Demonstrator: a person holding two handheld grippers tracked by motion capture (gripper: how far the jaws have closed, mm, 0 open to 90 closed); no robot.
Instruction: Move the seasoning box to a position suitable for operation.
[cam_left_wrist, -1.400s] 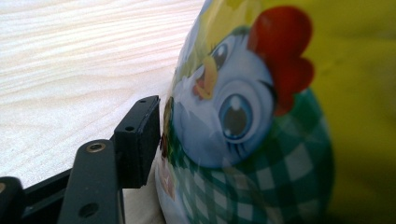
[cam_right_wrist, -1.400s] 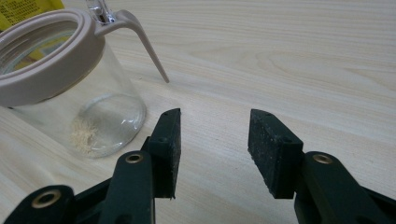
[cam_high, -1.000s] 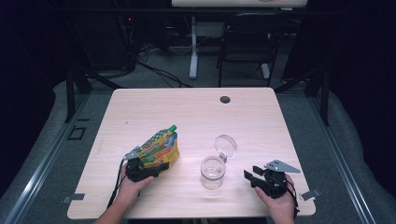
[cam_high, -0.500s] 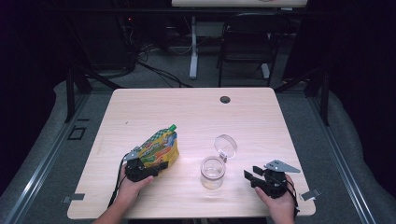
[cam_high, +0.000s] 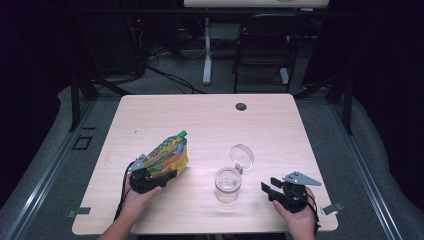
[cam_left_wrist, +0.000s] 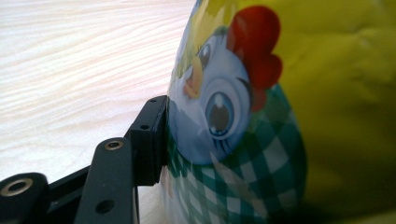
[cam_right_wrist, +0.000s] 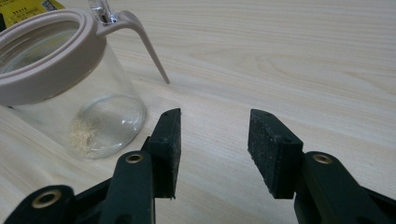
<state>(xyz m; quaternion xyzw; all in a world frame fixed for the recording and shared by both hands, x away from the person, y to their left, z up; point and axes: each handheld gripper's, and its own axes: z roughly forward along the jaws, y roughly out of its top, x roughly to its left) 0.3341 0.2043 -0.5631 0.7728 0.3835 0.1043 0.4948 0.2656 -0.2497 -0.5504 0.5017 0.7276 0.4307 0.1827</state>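
Lower left, the left gripper (cam_high: 159, 179) clamped the pouch (cam_high: 167, 156); lower right, the right gripper's (cam_high: 267, 189) fingers (cam_right_wrist: 167, 149) stood apart beside the jar (cam_high: 228, 184).

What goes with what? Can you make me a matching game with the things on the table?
Things:
1. pouch
2. jar
3. right tool
4. hole in the table

States:
A. open, holding nothing
B. far side of the table
C. clear, lid flipped up
D. gripped by the left tool

Pairs: 1-D, 2-C, 3-A, 4-B
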